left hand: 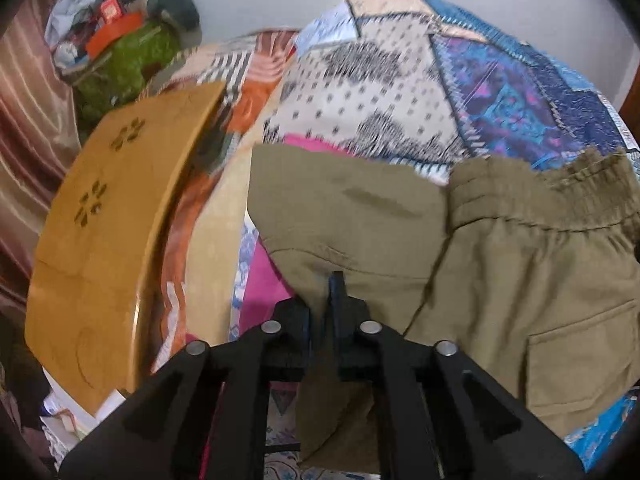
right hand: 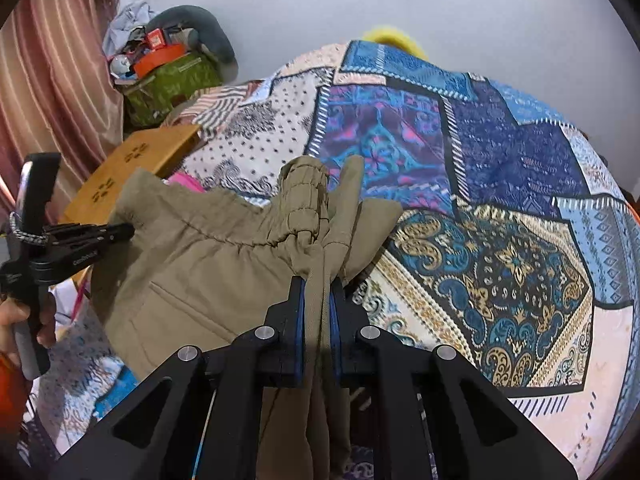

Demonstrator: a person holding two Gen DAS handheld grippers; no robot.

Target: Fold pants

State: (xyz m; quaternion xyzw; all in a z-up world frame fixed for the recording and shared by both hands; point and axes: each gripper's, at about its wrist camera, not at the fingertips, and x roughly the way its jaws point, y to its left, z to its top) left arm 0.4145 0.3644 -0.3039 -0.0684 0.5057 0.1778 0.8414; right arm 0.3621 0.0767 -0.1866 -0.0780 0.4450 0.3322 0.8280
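No readable writing. Left gripper (left hand: 322, 300) jaws nearly together, pinching olive-khaki cotton pants (left hand: 400, 240). Right gripper (right hand: 317, 300) clamped on bunched waistband fabric between its pads.

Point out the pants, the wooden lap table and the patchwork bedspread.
pants (left hand: 500, 264): left wrist view, seat panel below waistband.
wooden lap table (left hand: 100, 216): left wrist view, top surface.
patchwork bedspread (right hand: 500, 152): right wrist view, blue patch.

one pants (left hand: 360, 216), two grippers (right hand: 318, 300)
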